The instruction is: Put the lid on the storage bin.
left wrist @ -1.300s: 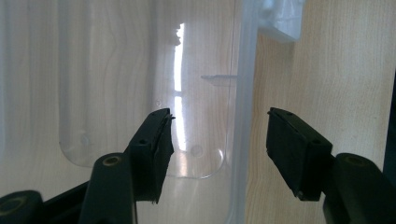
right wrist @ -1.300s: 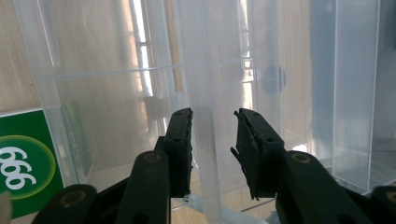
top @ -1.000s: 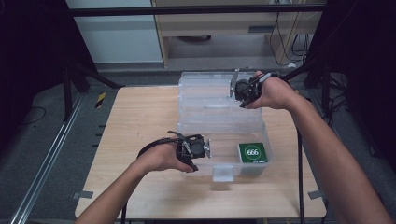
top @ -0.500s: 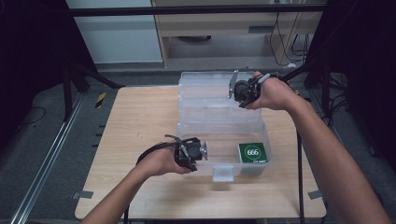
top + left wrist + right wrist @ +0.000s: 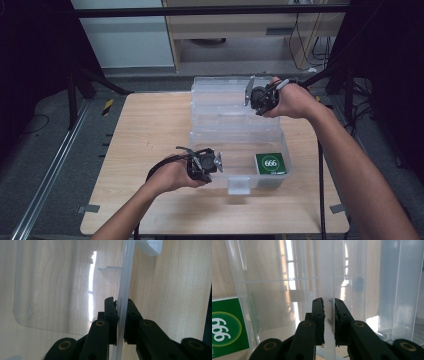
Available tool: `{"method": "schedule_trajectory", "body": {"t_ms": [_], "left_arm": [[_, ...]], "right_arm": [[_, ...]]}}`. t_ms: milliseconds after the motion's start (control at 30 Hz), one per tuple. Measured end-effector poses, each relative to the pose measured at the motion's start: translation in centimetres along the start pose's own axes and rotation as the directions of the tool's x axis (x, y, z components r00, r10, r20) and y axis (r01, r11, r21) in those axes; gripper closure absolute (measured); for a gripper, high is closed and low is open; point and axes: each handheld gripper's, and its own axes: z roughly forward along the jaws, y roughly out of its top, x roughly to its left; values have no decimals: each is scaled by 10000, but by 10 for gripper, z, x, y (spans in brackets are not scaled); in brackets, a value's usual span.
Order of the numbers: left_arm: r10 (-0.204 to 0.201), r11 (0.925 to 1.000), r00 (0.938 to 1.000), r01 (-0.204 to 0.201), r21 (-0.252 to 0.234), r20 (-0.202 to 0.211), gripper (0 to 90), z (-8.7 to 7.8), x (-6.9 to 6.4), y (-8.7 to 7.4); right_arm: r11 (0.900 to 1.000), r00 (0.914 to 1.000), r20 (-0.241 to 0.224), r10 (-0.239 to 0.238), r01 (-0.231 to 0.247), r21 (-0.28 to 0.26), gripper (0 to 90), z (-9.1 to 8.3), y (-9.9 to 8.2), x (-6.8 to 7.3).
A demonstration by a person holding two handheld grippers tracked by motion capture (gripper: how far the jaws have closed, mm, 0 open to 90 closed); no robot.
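A clear plastic box (image 5: 286, 146) stands open on the wooden table (image 5: 145, 125), its lid (image 5: 220, 95) raised at the far side. A green pack marked 666 (image 5: 270, 163) lies in the box's right front corner. My left gripper (image 5: 216, 165) is at the box's front left; in the left gripper view the left gripper (image 5: 121, 307) is shut on the thin front wall (image 5: 126, 277). My right gripper (image 5: 248, 92) is at the lid's right end; in the right gripper view the right gripper (image 5: 329, 307) is shut on the lid's clear edge (image 5: 327, 270), with the green pack (image 5: 224, 327) at lower left.
A white latch tab (image 5: 238, 186) sticks out from the box's front wall. Bare table lies to the left of the box and along the near edge. Dark frame posts (image 5: 75, 85) and cables stand beyond the table's sides.
The left gripper has drifted slightly toward the near edge while holding the wall. The right gripper and the lid have barely moved.
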Motion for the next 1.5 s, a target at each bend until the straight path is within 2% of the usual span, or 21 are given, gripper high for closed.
{"method": "schedule_trajectory", "body": {"t_ms": [167,300,333,467,633,700,733,767,800,867,933,967,1133,1333,1367,1400,1433,1500], "left_arm": [[-201,9998,9997,200,-90,-140,831,0,-2,-1],[-361,9992,9986,354,-193,-387,830,-1,-3,-1],[-436,9989,9974,426,-183,-578,829,-1,-5,0],[-700,9973,9957,685,-276,-606,824,0,-5,-2],[-802,9964,9946,781,-332,-661,820,0,-6,-3],[-823,9963,9942,803,-315,-695,818,0,-6,-2],[-1127,9933,9914,1106,-337,-670,818,1,-9,-3],[-1127,9933,9914,1106,-337,-670,817,1,-9,-3],[-803,9964,9940,780,-332,-741,817,0,-7,-2],[-714,9970,9936,683,-378,-878,816,1,-9,-3],[-807,9960,9928,769,-454,-884,815,1,-9,-3],[-892,9951,9929,855,-497,-782,815,1,-8,-3],[-969,9943,9925,931,-525,-739,813,1,-7,-3],[-1085,9930,9908,1043,-546,-805,810,1,-8,-3],[-1276,9906,9891,1234,-587,-742,809,2,-10,-4],[-1276,9906,9891,1234,-587,-742,808,2,-10,-4],[-1053,9930,9901,998,-628,-929,808,2,-9,-4],[-1072,9929,9898,1017,-624,-935,807,2,-9,-4]], "right_arm": [[9998,9998,73,-171,172,-48,831,-1,0,3],[9996,9995,100,-290,290,-72,853,-4,2,6],[9996,9997,24,-246,246,-100,860,-6,2,7],[9995,9996,-26,-288,287,-163,872,-9,4,10],[9989,9993,-147,-354,349,-301,878,-16,5,16],[9984,9989,-99,-459,456,-335,879,-21,6,22],[9979,9987,-63,-513,510,-389,879,-21,6,24],[9977,9984,-61,-559,556,-387,879,-23,6,26],[9974,9984,-12,-574,572,-445,879,-24,6,28],[9968,9979,35,-646,647,-476,878,-28,6,34],[9963,9974,100,-707,711,-481,877,-29,5,37],[9954,9971,198,-739,750,-595,877,-32,5,43],[9938,9956,382,-861,885,-667,874,-37,2,57],[9925,9948,434,-924,955,-764,874,-40,1,67],[9922,9944,454,-949,982,-771,873,-41,2,72],[9922,9944,454,-949,982,-771,873,-41,2,72],[9917,9941,483,-974,1011,-798,873,-41,1,74],[9916,9941,430,-995,1026,-783,873,-42,1,77]]}}
